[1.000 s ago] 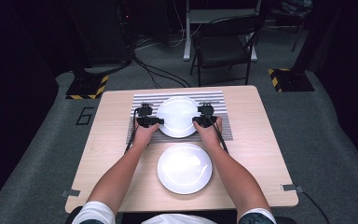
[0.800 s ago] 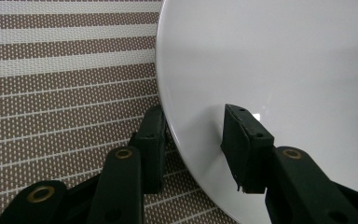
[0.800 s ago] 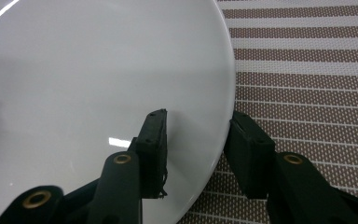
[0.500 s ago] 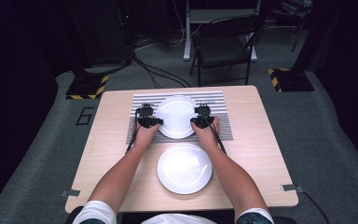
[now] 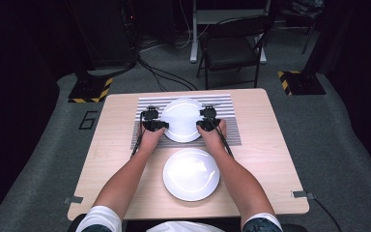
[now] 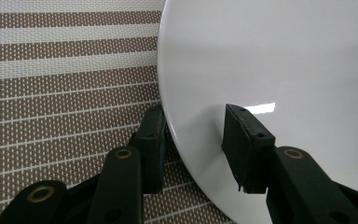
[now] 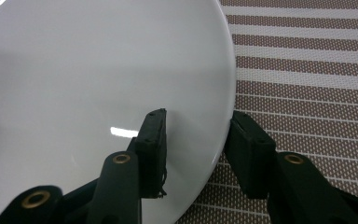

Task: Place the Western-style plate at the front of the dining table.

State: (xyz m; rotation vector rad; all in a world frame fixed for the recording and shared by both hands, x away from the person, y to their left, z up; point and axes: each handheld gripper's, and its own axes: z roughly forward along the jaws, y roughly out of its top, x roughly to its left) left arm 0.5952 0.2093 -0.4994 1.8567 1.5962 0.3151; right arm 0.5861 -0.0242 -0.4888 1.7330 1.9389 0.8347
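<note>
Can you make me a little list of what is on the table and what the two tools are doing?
table: light wood table
mat: striped mat at the far side
far plate: white plate on the mat
near plate: second white plate on bare wood, nearer the person
left tool: left tool straddles the far plate's rim
right tool: right tool straddles the opposite rim
grip: gaps at the pads, not clamped
</note>
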